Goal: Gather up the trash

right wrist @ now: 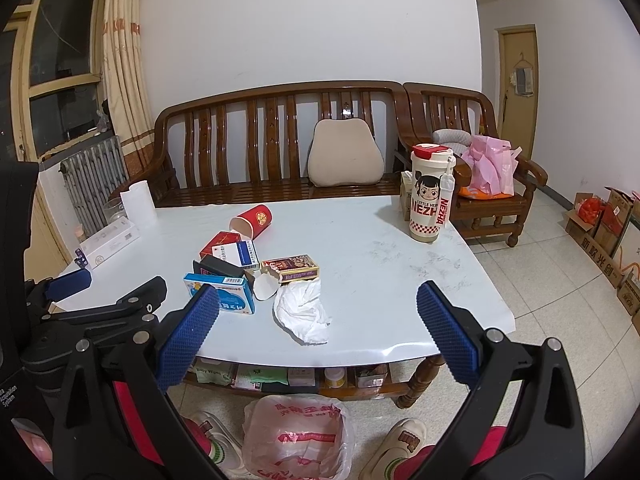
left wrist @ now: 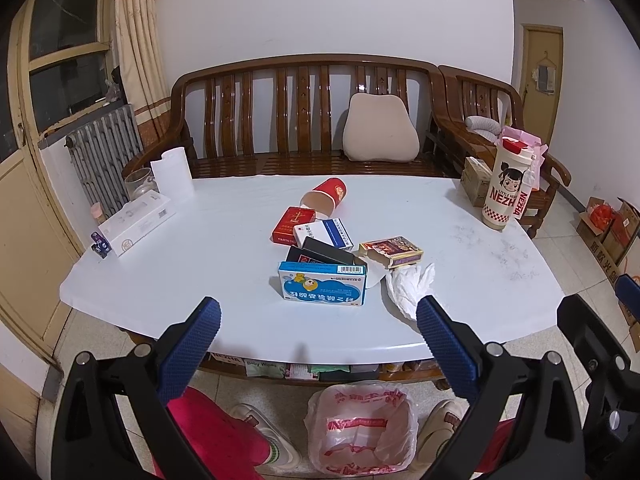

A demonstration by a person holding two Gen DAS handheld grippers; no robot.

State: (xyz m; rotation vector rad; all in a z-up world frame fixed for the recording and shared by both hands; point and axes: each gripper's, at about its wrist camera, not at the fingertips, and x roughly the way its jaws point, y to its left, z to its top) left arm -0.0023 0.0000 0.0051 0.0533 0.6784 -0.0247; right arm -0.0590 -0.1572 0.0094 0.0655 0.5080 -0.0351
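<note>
A pile of trash lies mid-table: a tipped red paper cup (left wrist: 326, 197), a red box (left wrist: 292, 225), a white-blue box (left wrist: 324, 234), a black box (left wrist: 320, 255), a blue medicine box (left wrist: 322, 288), a brown patterned box (left wrist: 392, 251) and a crumpled white tissue (left wrist: 408, 288). The same pile shows in the right wrist view, with the cup (right wrist: 252, 220), blue box (right wrist: 224, 292) and tissue (right wrist: 302, 310). A bin lined with a plastic bag (left wrist: 362, 428) (right wrist: 298, 440) stands on the floor below the table edge. My left gripper (left wrist: 318, 320) and right gripper (right wrist: 318, 316) are open and empty, held before the table's near edge.
A white table (left wrist: 200, 280) holds a Nezha tumbler (left wrist: 506, 188), a paper roll (left wrist: 174, 176), a glass jar (left wrist: 138, 184) and a long white box (left wrist: 138, 222). A wooden bench (left wrist: 304, 120) with a cushion stands behind. Cardboard boxes (right wrist: 600, 232) sit on the floor at right.
</note>
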